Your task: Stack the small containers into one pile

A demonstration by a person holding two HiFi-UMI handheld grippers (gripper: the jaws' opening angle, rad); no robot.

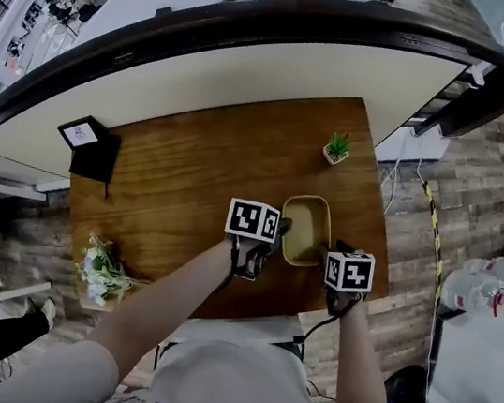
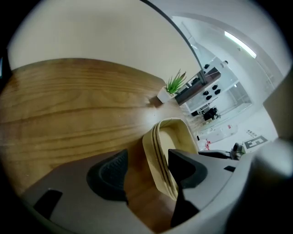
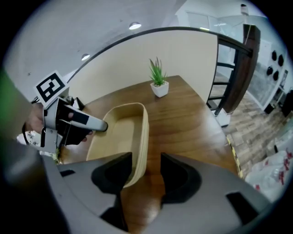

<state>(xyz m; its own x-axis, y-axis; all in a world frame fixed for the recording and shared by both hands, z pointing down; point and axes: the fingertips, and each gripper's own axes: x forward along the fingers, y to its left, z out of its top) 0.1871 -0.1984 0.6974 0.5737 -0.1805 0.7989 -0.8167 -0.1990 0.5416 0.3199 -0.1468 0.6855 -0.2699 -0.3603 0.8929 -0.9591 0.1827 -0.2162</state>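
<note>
- Containers (image 1: pixel 306 231) – beige, oblong, nested one in another – sit on the wooden table (image 1: pixel 189 176) right of centre in the head view; in the left gripper view the rim shows several stacked edges, so they look like one pile already; how many are in it I cannot count
- Left gripper (image 2: pixel 146 171) straddles the pile's near-left wall, one jaw outside and one inside; the outer pad stands clear of the wall, so the jaws are released, not clamped
- Right gripper (image 3: pixel 142 176) straddles the opposite wall at the lower middle of its view; jaws apart, the outer pad visibly off the wall – let go as well
- Progress: no loose container shows anywhere on the table in any view; only a potted plant (image 1: pixel 337 149) at the upper right and flowers (image 1: pixel 100 271) at the lower left edge
- Judgement: stacking looks finished; what is left seems to be lifting both grippers away without dragging the pile
</note>
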